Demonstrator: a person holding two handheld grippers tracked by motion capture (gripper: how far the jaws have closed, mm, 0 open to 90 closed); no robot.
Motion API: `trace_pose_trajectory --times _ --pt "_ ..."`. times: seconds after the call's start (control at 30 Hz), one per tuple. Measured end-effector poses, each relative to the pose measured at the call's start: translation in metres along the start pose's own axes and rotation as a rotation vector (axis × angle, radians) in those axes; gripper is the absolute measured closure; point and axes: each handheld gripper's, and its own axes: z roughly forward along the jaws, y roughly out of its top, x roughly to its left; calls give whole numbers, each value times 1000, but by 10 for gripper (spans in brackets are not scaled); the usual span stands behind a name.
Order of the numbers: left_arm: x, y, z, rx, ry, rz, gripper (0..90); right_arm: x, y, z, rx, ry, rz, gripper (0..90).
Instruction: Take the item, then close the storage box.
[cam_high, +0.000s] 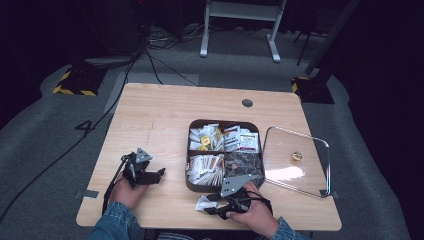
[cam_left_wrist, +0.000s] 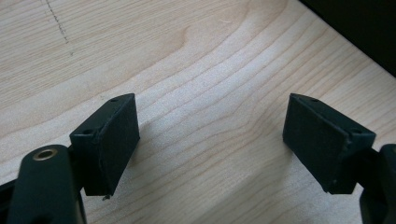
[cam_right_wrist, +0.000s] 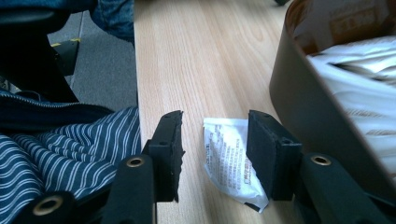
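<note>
A: The right gripper (cam_high: 214, 209) sits low at the near edge of the desk (cam_high: 155, 115), jaws parted, and a white sachet (cam_high: 204, 202) lies flat on the wood between them.

B: Are the pads on it?

A: In the right gripper view the sachet (cam_right_wrist: 229, 161) lies beside the right-hand pad, maybe just brushing it (hard to tell at that edge), and well clear of the other pad. It rests on the desk, not pinched.

B: And the box?

A: The brown compartment box (cam_high: 189, 150) stands just beyond the sachet, toward the middle of the desk, packed with sachets in all four sections. Its dark wall (cam_right_wrist: 308, 112) rises right beside the gripper in the right gripper view.

B: Left side?

A: The left gripper (cam_high: 161, 173) is near the desk's near-left corner, jaws spread wide with bare wood between them; the left gripper view shows the left gripper (cam_left_wrist: 210, 149) over plain grain.

B: Anything else up there?

A: A clear lid (cam_high: 280, 150) lies flat at the right edge of the desk, next to the box, knob up.
</note>
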Motion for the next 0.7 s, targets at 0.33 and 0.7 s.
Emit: trace_pose_trajectory --times 0.33,0.7 --pt "0 0 0 0 0 0 189 -8 11 -25 -58 -45 2 527" --pt "0 1 0 1 -1 2 189 -31 17 -68 -163 -178 73 453"
